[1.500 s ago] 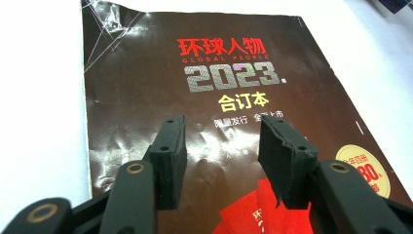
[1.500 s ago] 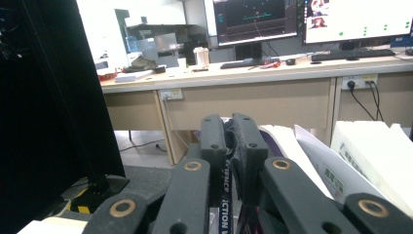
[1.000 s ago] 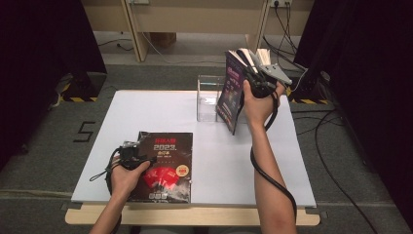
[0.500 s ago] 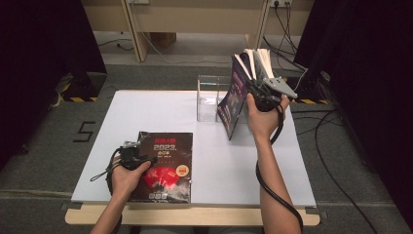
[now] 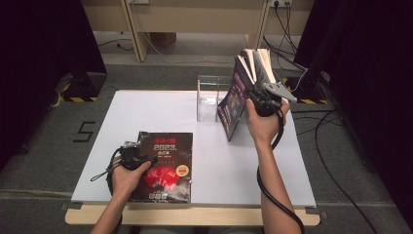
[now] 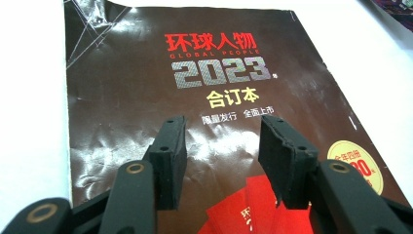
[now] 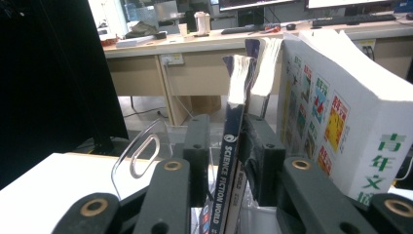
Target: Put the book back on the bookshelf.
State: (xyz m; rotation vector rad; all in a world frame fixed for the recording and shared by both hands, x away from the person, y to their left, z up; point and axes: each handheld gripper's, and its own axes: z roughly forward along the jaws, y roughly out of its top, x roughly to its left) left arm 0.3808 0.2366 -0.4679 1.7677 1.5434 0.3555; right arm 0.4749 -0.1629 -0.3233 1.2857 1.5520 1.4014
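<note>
One upright magazine (image 7: 233,161), spine vertical, stands between the right tongs (image 7: 224,146) (just opening); left tongs (image 6: 221,146) spread.

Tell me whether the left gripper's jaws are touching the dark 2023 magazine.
Cannot tell. In the left gripper view the left gripper stands open over the 2023 magazine, but no contact or gap under the tips shows plainly.

Plenty of bare desk (image 5: 243,165) in front of me, between the flat magazine (image 5: 165,165) at the near left and the standing books (image 5: 238,97) at the far right; a hand could sweep through there. Back there it's tight: the clear holder (image 5: 209,97) sits just beside the books. My right gripper (image 7: 224,161) has its jaws either side of one thin magazine (image 7: 231,161), a thick book (image 7: 350,122) crowding its right.
</note>
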